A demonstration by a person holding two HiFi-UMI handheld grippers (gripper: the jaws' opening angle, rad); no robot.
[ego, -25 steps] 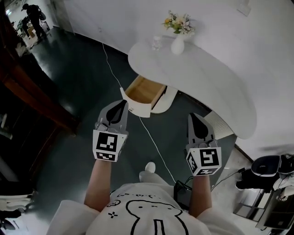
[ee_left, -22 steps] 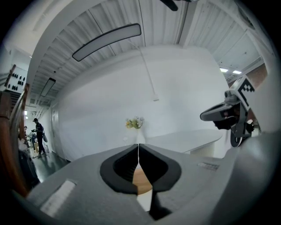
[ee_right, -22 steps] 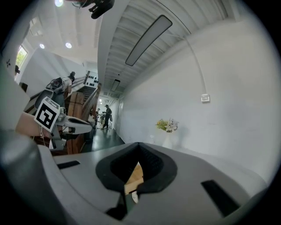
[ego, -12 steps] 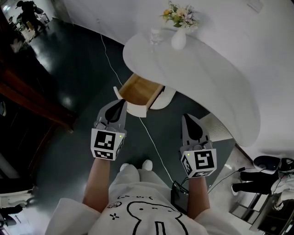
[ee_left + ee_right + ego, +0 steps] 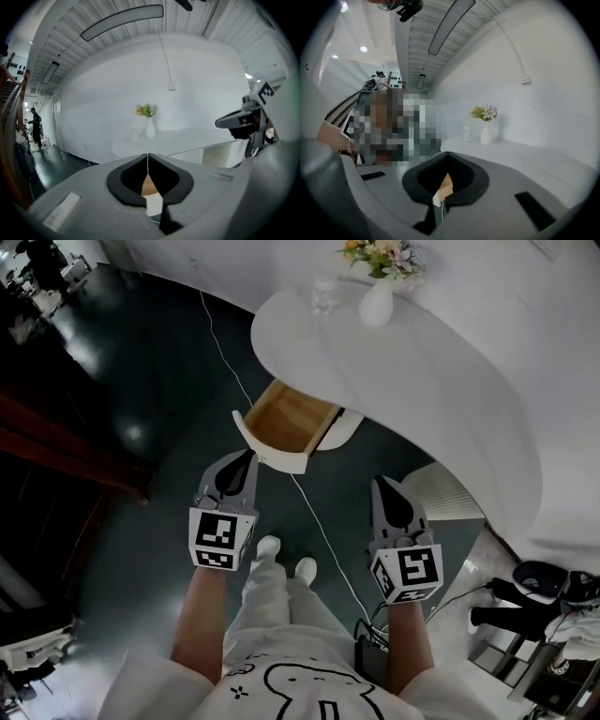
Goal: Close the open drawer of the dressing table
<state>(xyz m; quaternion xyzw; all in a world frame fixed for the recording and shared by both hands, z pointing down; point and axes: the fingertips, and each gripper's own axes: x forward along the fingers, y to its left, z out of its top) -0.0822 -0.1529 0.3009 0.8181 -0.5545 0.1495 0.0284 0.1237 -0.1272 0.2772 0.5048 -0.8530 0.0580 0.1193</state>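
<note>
In the head view the open drawer (image 5: 292,418) is sticking out from under the white dressing table (image 5: 422,371) in the upper middle of the frame. Its wooden inside is showing and its white front is facing the person. The left gripper (image 5: 250,456) is hovering just beside the left end of that front, jaws pressed together on nothing. The right gripper (image 5: 385,484) is hanging lower and to the right, well apart from the drawer, jaws likewise pressed together and empty. Only the head view is showing the person's white shoes (image 5: 267,547) and a white cable (image 5: 323,540) trailing over the dark floor between the grippers. Only the gripper views are showing the ceiling, with a long light (image 5: 122,21) across the top of the left one. Each is catching just a sliver of the drawer's wood through the gap beneath its closed tips.
</note>
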